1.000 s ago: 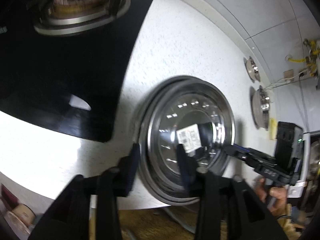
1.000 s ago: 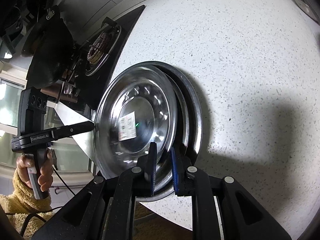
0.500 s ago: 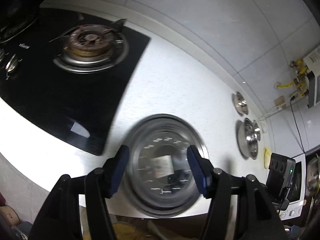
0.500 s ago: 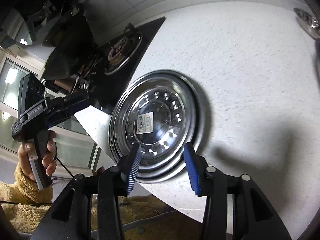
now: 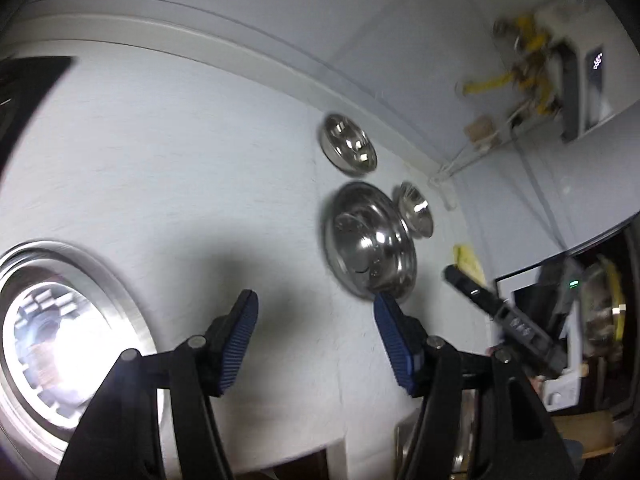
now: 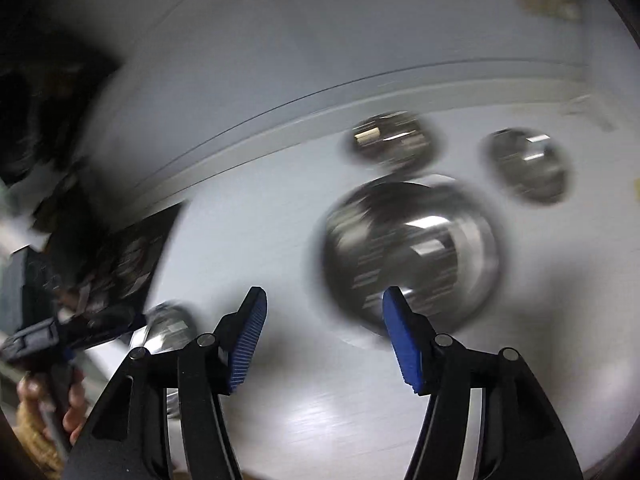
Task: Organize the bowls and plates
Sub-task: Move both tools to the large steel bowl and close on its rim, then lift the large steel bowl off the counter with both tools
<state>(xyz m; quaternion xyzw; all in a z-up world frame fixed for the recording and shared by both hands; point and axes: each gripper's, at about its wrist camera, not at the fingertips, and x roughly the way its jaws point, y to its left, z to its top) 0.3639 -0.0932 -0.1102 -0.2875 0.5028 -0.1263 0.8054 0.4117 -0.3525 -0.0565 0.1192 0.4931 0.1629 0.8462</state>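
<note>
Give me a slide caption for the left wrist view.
Open left gripper over the counter, stacked plates at left, a steel plate and two bowls ahead.

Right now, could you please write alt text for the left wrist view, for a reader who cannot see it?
The left gripper hangs open and empty over a white countertop, its blue fingers apart. Ahead sit a large steel plate and two small steel bowls; stacked plates lie lower left, the right gripper at right.
</note>
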